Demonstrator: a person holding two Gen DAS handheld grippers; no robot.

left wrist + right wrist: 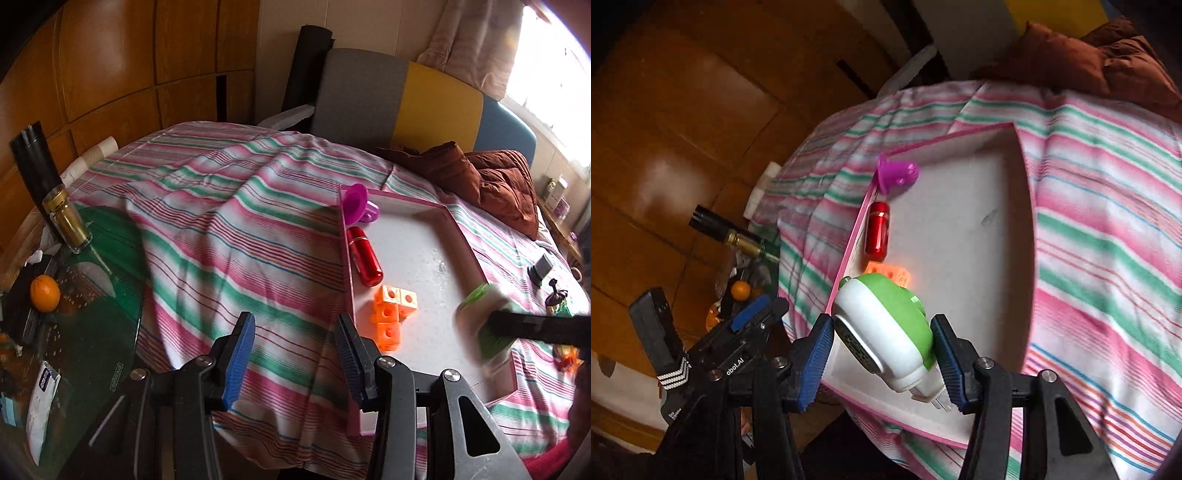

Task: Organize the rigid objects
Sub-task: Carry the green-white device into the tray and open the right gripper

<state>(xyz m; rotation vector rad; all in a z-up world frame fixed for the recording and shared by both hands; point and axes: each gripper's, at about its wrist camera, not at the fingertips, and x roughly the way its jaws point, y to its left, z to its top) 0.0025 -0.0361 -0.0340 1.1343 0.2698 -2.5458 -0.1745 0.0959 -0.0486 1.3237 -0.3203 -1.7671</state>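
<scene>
Pinching the plug [882, 325] by its flanks, the right claw [886, 354] holds something light, stiff, slick (left claw [295, 354] spread); tray [1027, 206] at twelve.

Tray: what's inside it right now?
Along the left wall of the tray: a purple cup, a red capsule, orange cubes. The right gripper holds a green-white plug-in device above it, hiding part of the cubes and floor.
</scene>
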